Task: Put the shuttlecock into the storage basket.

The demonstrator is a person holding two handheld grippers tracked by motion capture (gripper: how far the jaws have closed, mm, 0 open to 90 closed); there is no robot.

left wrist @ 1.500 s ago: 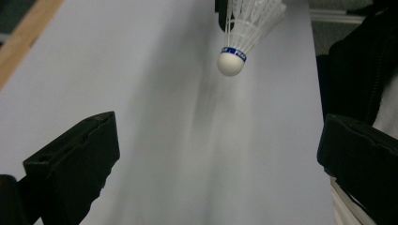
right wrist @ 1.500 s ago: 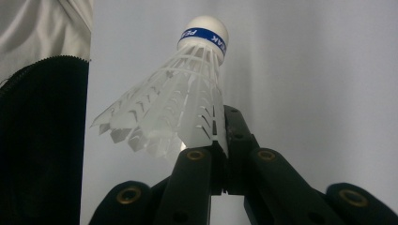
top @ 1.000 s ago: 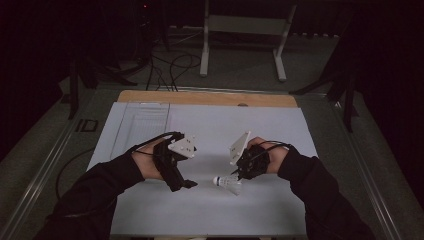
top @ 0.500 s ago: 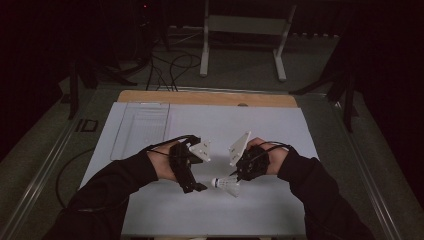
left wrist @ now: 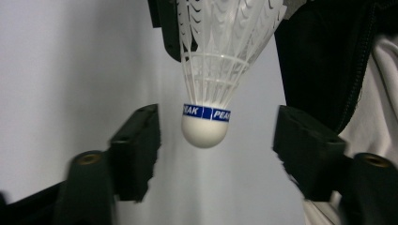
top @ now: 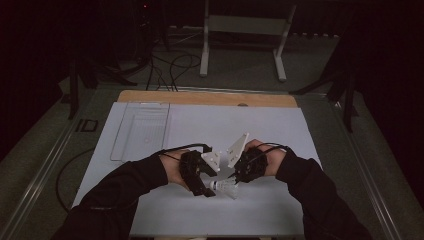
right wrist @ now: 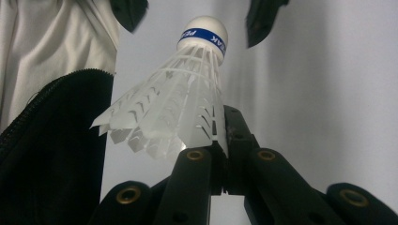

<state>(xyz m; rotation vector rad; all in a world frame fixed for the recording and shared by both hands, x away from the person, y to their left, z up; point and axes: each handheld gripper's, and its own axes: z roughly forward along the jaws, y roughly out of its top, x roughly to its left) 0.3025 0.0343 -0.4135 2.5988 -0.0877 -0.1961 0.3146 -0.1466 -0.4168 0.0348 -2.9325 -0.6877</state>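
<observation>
Shuttlecock [left wrist: 206,126], white plastic skirt pinched in right tool [right wrist: 220,154], rounded cork between closing left tool [left wrist: 216,154] pads, untouched

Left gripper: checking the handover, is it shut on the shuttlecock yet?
Open: left gripper pads stand clear of the shuttlecock cork, though closing.

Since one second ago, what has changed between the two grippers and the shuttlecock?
The left gripper moved toward the right gripper and its jaws have just been closing around the cork of the shuttlecock, not yet touching it. The right gripper stayed in place, shut on the shuttlecock's skirt. The clear tray on the table did not move.
</observation>
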